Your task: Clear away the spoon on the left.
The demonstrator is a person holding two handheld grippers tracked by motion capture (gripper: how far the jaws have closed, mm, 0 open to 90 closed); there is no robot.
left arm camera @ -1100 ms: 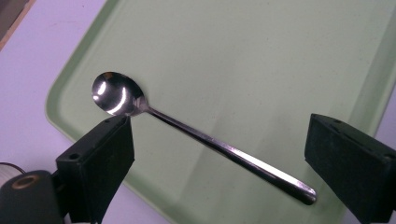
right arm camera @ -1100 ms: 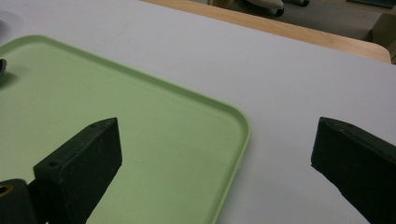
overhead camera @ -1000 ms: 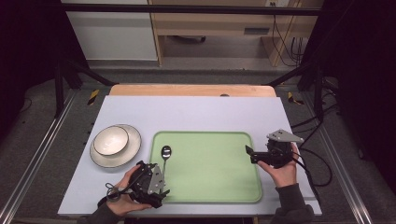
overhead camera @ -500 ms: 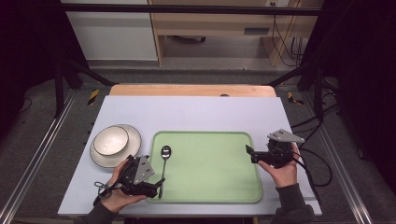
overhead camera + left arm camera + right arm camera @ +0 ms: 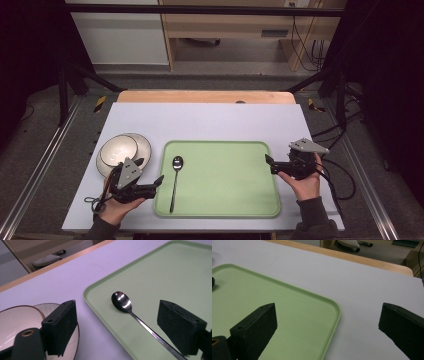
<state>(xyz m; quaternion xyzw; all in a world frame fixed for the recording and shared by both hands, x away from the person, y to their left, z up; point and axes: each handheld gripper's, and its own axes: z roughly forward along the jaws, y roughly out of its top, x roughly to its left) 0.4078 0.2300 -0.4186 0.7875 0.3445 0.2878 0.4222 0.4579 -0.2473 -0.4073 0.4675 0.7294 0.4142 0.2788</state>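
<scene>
A metal spoon [image 5: 175,181] lies flat on the left part of a green tray [image 5: 225,175], bowl end pointing away from me. My left gripper [image 5: 156,184] hovers at the tray's left edge, pointing right, just left of the spoon handle. Its jaws are open and have just been closing a little, with nothing pressed between them. In the left gripper view the spoon [image 5: 125,303] rests on the tray [image 5: 175,277] ahead of the left gripper [image 5: 116,302]. My right gripper [image 5: 270,165] is held open at the tray's right edge, pointing left; in its own view the right gripper [image 5: 329,306] is empty.
A pale bowl [image 5: 118,150] sits on a plate [image 5: 143,145] on the white tabletop [image 5: 210,120], just beyond my left hand. The bowl [image 5: 17,322] is close beside the left jaw. Cables trail from both grippers. A wooden strip [image 5: 205,96] borders the far edge.
My left gripper has drawn back to the left, away from the spoon and toward the plate, rising slightly. The spoon stays where it lay. The right gripper has not moved.
</scene>
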